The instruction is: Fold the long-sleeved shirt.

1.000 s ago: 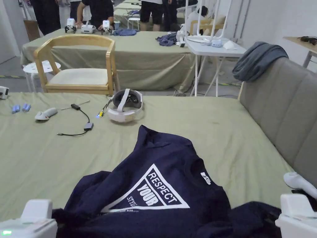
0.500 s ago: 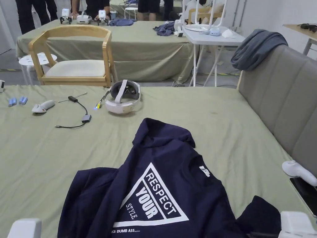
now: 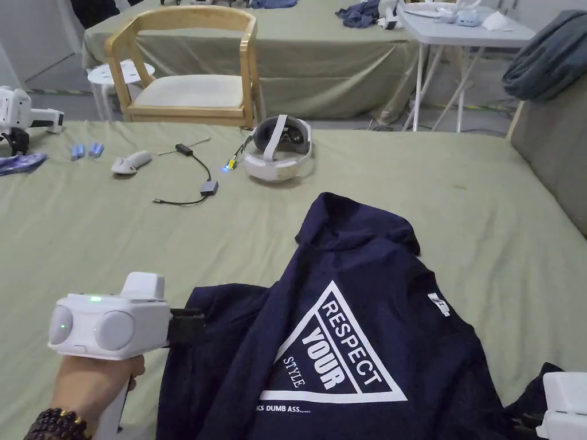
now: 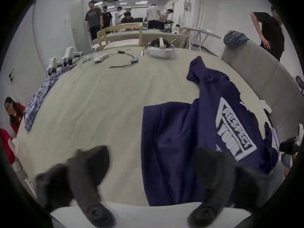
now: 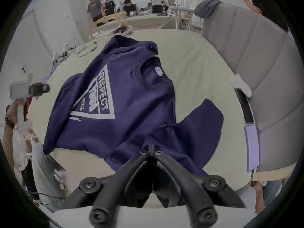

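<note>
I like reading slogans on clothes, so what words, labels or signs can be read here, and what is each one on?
"RESPECT" on the navy blue long-sleeved shirt, inside its white printed triangle.
"YOUR" in bold letters, inside the same triangle.
"STYLE" in small letters, near the triangle's lower left corner.
The small line of text under the triangle is partly cut off, so I leave it unread.
The small white neck tag is too small to read.
</note>
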The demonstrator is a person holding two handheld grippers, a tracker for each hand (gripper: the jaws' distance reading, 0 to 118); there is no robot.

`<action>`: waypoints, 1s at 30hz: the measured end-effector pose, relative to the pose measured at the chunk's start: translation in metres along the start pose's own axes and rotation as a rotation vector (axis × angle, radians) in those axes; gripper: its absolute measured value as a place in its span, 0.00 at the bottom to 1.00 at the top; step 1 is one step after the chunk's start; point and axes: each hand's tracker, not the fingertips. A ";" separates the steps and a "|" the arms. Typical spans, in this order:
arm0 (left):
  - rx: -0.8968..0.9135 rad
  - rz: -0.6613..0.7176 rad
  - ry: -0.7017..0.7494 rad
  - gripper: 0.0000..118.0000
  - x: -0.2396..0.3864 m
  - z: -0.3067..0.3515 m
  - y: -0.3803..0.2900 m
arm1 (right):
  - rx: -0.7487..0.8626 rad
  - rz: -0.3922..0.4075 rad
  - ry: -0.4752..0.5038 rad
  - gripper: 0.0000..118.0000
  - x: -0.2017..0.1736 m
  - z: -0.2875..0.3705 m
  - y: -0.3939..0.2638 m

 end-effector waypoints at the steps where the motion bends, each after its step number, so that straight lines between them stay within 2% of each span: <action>1: -0.005 0.001 0.029 0.70 0.001 -0.018 -0.001 | -0.009 0.000 0.004 0.00 -0.002 -0.003 0.000; 2: -0.047 -0.001 0.060 0.64 0.001 -0.035 0.000 | -0.021 -0.001 0.009 0.00 -0.004 -0.007 0.001; 4: -0.134 -0.014 0.082 0.63 0.003 -0.065 -0.002 | -0.045 0.013 0.026 0.00 -0.007 -0.019 0.006; 5: -0.187 -0.013 0.079 0.59 -0.002 -0.076 -0.008 | -0.054 0.013 0.025 0.00 -0.008 -0.022 0.010; 6: -0.223 -0.005 0.058 0.48 -0.002 -0.084 -0.011 | -0.061 0.016 0.020 0.00 -0.009 -0.025 0.015; 7: -0.230 0.007 0.028 0.32 0.000 -0.086 -0.014 | -0.063 0.016 0.023 0.00 -0.008 -0.028 0.021; 8: -0.167 0.002 0.038 0.27 0.002 -0.078 -0.013 | -0.063 0.023 0.019 0.00 -0.007 -0.031 0.031; 9: -0.125 0.000 0.040 0.05 -0.005 -0.080 -0.013 | -0.063 0.033 0.016 0.00 -0.007 -0.033 0.041; 15: -0.024 0.080 -0.024 0.05 -0.016 -0.032 -0.014 | 0.028 0.100 -0.002 0.00 -0.017 -0.068 0.156; 16: -0.002 0.092 -0.033 0.05 -0.017 -0.025 -0.015 | 0.046 0.105 0.002 0.03 -0.018 -0.077 0.181; 19: 0.029 0.094 -0.067 0.05 -0.017 -0.007 -0.010 | 0.042 0.098 0.018 0.20 -0.024 -0.109 0.246; 21: 0.053 0.102 -0.090 0.05 -0.018 0.001 -0.007 | 0.050 0.092 0.026 0.22 -0.026 -0.136 0.281; 24: 0.066 0.108 -0.099 0.05 -0.017 0.011 -0.004 | -0.036 0.042 0.043 0.75 -0.022 -0.185 0.318; 25: 0.074 0.109 -0.101 0.05 -0.017 0.013 -0.004 | -0.073 0.029 0.036 0.82 -0.022 -0.202 0.325; 28: 0.077 0.111 -0.100 0.05 -0.017 0.016 -0.001 | -0.197 0.049 0.040 0.67 -0.026 -0.238 0.329; 30: 0.073 0.113 -0.102 0.05 -0.017 0.017 -0.001 | -0.256 0.092 0.041 0.67 -0.035 -0.256 0.326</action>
